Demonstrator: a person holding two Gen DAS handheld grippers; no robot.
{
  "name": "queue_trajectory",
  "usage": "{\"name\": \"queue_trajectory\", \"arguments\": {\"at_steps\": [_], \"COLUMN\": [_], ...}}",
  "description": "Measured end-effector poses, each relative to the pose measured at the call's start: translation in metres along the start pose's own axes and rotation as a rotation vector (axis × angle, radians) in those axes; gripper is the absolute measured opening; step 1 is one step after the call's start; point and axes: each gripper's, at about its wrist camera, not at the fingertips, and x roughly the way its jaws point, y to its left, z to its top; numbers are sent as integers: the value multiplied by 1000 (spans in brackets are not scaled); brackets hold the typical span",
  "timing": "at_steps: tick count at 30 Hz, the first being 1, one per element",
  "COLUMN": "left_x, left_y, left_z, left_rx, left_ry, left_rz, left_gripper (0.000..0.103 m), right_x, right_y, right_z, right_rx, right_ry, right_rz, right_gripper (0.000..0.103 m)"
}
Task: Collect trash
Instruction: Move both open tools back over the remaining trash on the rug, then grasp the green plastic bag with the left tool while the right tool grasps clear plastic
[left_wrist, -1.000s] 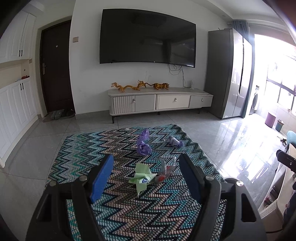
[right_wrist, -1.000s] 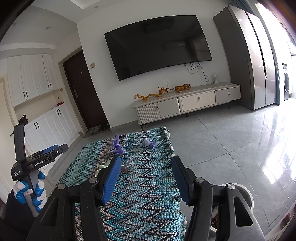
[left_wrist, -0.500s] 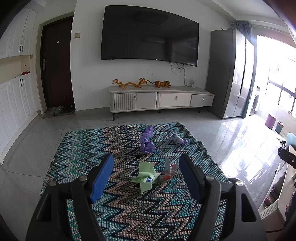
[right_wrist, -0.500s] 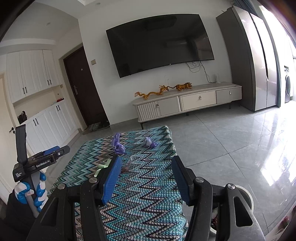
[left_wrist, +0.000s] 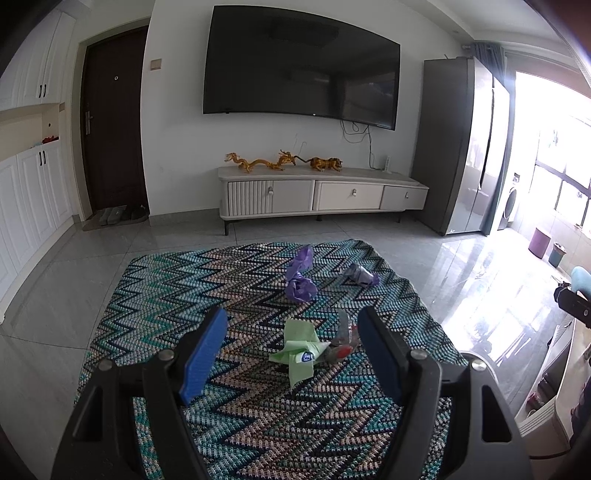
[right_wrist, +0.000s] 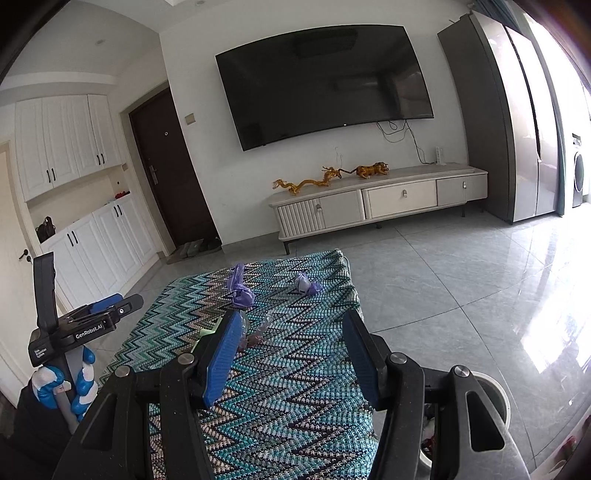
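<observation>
Trash lies on a zigzag rug. A green paper wrapper and a clear crumpled wrapper with red lie between my left gripper's open fingers, farther ahead. A purple bag and a small purple-white wrapper lie beyond. My left gripper is open and empty above the rug. My right gripper is open and empty; the purple bag, small wrapper and clear wrapper show ahead. A white bin sits at lower right, behind the right finger.
A white TV cabinet with gold figurines stands at the far wall under a TV. A grey fridge is at right. The left gripper's handle shows at left in the right wrist view. Glossy tile floor surrounds the rug.
Both grippers have risen and tilted slightly, so the trash sits a little lower in view. Both stay open and empty.
</observation>
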Motion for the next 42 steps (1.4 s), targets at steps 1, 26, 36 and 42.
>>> {"name": "queue_trajectory", "arguments": {"at_steps": [1, 26, 36, 42], "left_x": [2, 152, 176, 164], "left_y": [1, 7, 17, 27], "left_z": [-1, -45, -65, -70], "left_rx": [-2, -32, -81, -116], "left_ry": [2, 308, 336, 309], "left_rz": [2, -84, -175, -195], "left_gripper": [72, 71, 61, 49], "right_x": [2, 115, 189, 240], "right_y": [0, 21, 32, 38], "right_z": [1, -8, -21, -35], "right_rx": [0, -28, -43, -6], "right_ry": [2, 187, 310, 395], "right_rz": [-2, 70, 85, 138], "right_gripper": [54, 54, 54, 54]}}
